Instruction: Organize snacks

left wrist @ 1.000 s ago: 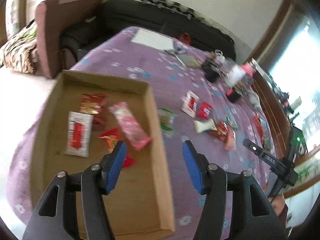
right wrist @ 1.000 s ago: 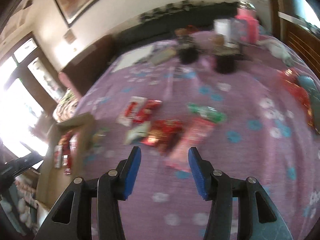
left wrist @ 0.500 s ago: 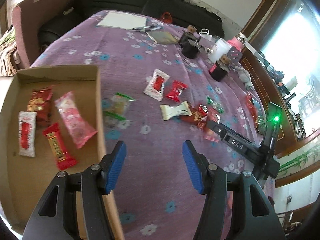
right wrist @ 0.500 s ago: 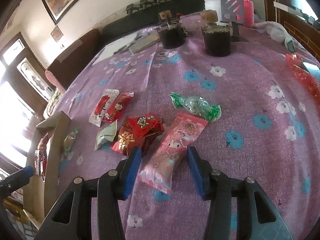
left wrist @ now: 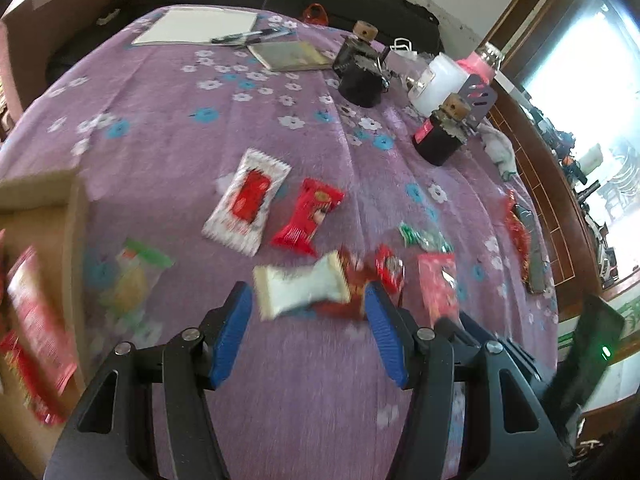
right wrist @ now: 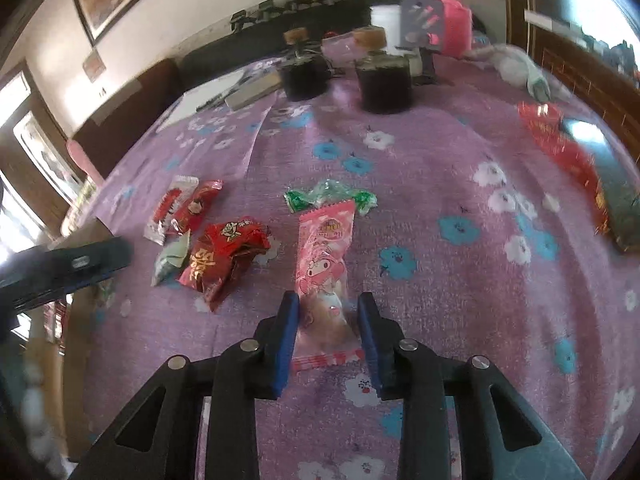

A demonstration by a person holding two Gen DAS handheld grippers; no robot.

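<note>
**Right gripper straddles the pink snack pack; left gripper hovers spread over the pile**

The right gripper [right wrist: 328, 334] sits low on the purple flowered cloth of the bench [right wrist: 460, 184], its blue fingers spread on either side of the near end of the pink snack pack [right wrist: 324, 252]. The fingers stand close to the wrapper's edges, but a gap shows on each side, so the gripper is released and not yet clamped on it.

Taking the pink snack pack as landmark: a green-ended clear candy [right wrist: 330, 196] lies touching its far end. To its left rests a crumpled red packet [right wrist: 224, 256], and left of that a pale pillow-shaped packet [right wrist: 172, 256]. Farther left and away from the camera lie a white-and-red bar [right wrist: 170, 208] and a red wrapper [right wrist: 196, 208] side by side. Two dark jars [right wrist: 384, 84] stand well beyond it.

The left gripper [left wrist: 308, 332] is also spread wide and holds nothing, hanging over the pale pillow-shaped packet [left wrist: 300, 286]. In this view the pink snack pack [left wrist: 438, 284] lies to the right of that packet. The cardboard box [left wrist: 60, 208] sits far left of the pack, with red and pink wrappers blurred inside.
</note>
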